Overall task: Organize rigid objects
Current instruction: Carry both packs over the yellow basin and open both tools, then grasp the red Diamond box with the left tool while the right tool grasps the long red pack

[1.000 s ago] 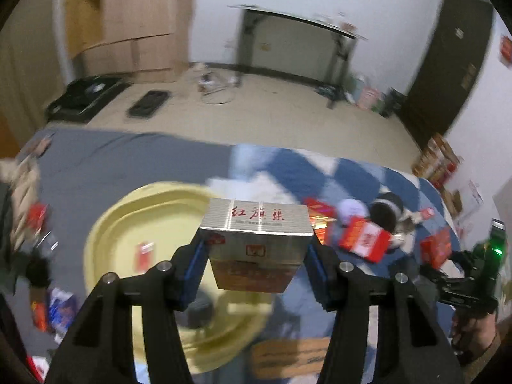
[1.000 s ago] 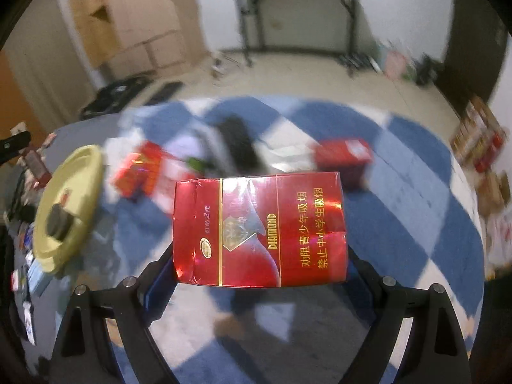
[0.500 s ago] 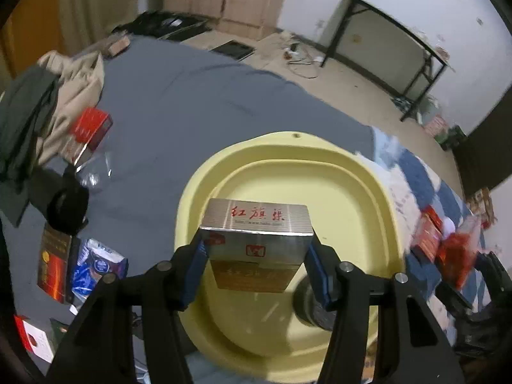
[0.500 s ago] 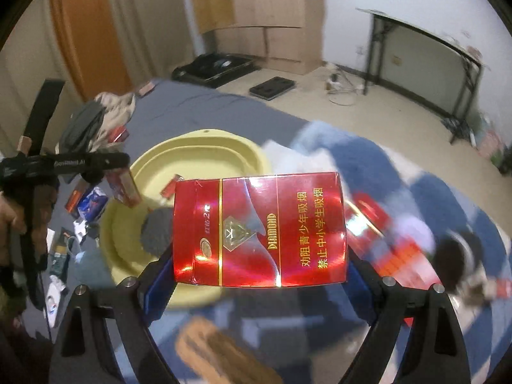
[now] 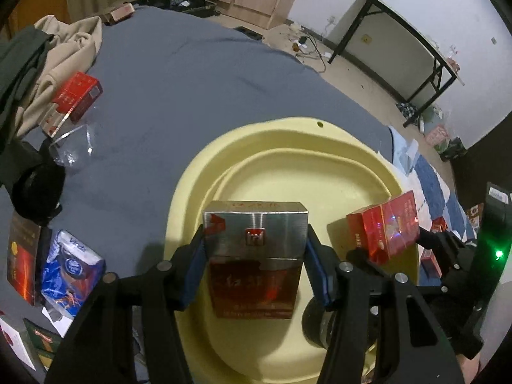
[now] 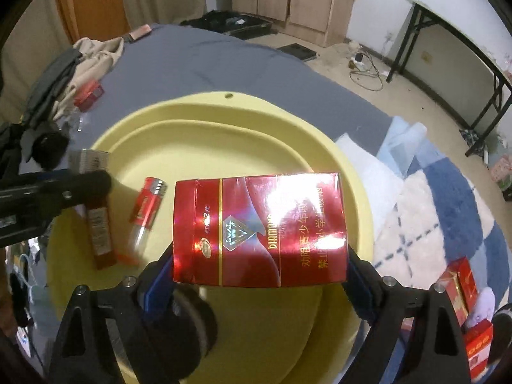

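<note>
My left gripper [image 5: 254, 268] is shut on a silver and brown cigarette pack [image 5: 254, 246] and holds it over the yellow basin [image 5: 288, 147]. My right gripper [image 6: 259, 275] is shut on a red cigarette pack [image 6: 259, 230], also over the basin [image 6: 204, 108]. The red pack also shows in the left wrist view [image 5: 384, 228], at the basin's right rim. In the right wrist view the left gripper's pack [image 6: 96, 204] hangs over the basin's left side. A red lighter [image 6: 147, 208] and a dark round object [image 6: 188, 320] lie in the basin.
On the grey bedspread [image 5: 179, 73] lie a red pack [image 5: 76, 96], clear wrapping [image 5: 72, 147], a blue packet [image 5: 72, 265], a dark round item [image 5: 36, 192] and clothes [image 5: 51, 51]. More red packs [image 6: 460, 288] lie on the blue checked blanket [image 6: 432, 224] to the right.
Both grippers moved left from the checked blanket to above the yellow basin, each still holding its pack. The left pack now tilts forward, its front face showing.
</note>
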`<state>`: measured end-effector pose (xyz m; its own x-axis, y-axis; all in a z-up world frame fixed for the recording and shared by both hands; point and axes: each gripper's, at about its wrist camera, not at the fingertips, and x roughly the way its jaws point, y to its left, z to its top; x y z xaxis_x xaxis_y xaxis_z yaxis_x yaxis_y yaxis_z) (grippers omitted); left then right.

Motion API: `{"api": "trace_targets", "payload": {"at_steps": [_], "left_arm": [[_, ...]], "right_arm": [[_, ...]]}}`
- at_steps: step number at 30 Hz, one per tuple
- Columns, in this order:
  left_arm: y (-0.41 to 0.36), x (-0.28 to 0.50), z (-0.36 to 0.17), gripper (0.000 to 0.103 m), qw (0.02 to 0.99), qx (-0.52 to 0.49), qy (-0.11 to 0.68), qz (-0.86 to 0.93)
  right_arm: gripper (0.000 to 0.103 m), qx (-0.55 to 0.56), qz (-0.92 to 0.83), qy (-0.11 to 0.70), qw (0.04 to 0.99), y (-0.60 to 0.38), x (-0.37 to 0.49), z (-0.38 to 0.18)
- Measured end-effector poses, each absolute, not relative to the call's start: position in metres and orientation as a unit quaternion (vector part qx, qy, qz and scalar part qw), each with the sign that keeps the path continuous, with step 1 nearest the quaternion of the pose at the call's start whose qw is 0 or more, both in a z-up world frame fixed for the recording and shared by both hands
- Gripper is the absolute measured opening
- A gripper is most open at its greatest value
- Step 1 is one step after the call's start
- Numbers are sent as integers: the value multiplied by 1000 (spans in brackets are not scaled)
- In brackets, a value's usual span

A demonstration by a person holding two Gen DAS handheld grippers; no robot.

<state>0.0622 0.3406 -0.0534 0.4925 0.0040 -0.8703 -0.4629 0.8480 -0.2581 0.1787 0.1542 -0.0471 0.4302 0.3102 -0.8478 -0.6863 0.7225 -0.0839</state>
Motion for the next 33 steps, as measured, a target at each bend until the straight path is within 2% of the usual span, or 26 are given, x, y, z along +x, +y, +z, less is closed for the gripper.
{"api": "trace_targets", "payload": {"at_steps": [1,3,4,6,9,13,18,20,23,26,33], "left_arm": [[340,61,-52,60,831,-237,483,141],[339,59,-44,73,834,-242,476,141],[337,56,-38,85,840,-244,464,141],[336,55,-28,97,848,-241,449,147],[327,52,-11,102,857,-244,428,149],[293,52,5,103,863,-254,419,123],[203,56,-4,103,856,-268,440,48],[165,63,-12,103,853,-216,476,15],[132,61,-9,103,867,-132,480,0],[116,65,-9,103,866,-97,490,-13],[89,96,-27,103,859,-18,511,-14]], "right_arm": [[93,-217,306,436,818,158,181,-50],[96,-233,307,433,815,163,182,-52],[99,-237,307,432,814,165,181,-52],[103,-233,309,415,823,159,174,-43],[103,-198,310,394,842,139,162,-23],[103,-137,297,360,874,73,139,11],[103,-82,259,342,900,-35,107,35],[103,-85,233,344,905,-79,96,36],[103,-94,182,364,909,-147,93,35],[103,-62,134,376,915,-207,102,42],[103,-1,80,415,906,-261,143,20]]}}
